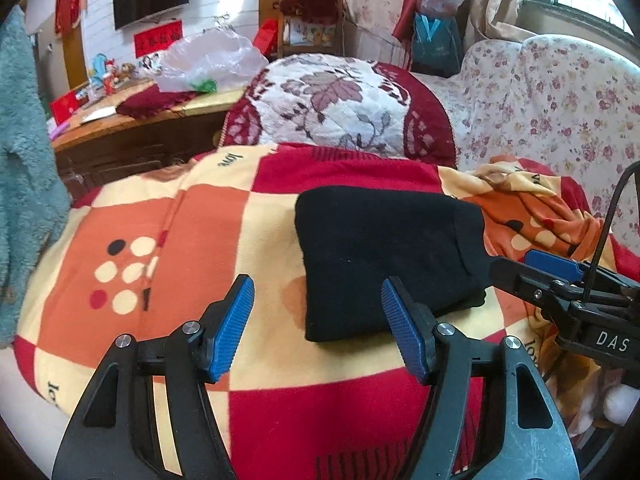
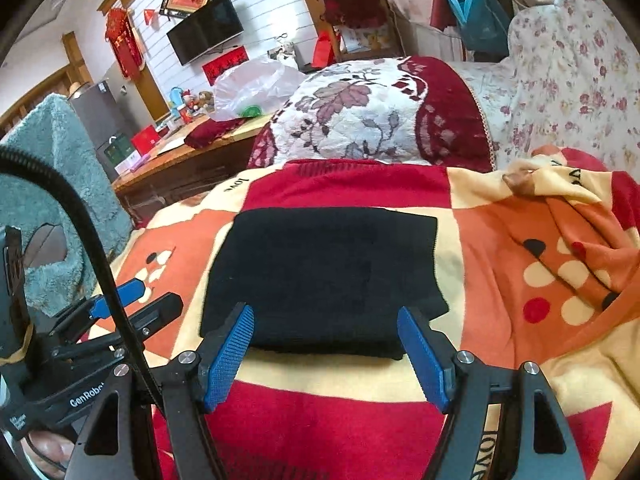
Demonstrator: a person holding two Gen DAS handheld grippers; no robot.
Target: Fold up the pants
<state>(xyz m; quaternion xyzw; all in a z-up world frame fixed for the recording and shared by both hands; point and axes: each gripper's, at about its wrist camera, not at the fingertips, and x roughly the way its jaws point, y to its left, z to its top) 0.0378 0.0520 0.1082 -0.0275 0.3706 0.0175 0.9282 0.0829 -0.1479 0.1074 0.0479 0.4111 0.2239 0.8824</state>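
The black pants [image 1: 384,256] lie folded into a compact rectangle on the checkered red, orange and cream blanket [image 1: 168,240]; they also show in the right wrist view [image 2: 324,276]. My left gripper [image 1: 318,330] is open and empty, just in front of and to the left of the pants' near edge. My right gripper [image 2: 326,356] is open and empty, its fingers straddling the pants' near edge from just in front. The right gripper also appears at the right of the left wrist view [image 1: 560,280], and the left gripper at the left of the right wrist view [image 2: 120,304].
A floral red and white cushion [image 1: 340,104] sits behind the blanket. A flowered sofa cover [image 1: 560,112] is at right, a bunched blanket fold [image 1: 532,208] beside the pants. A wooden table [image 1: 132,120] with a plastic bag stands at back left; a teal fleece [image 1: 24,160] hangs far left.
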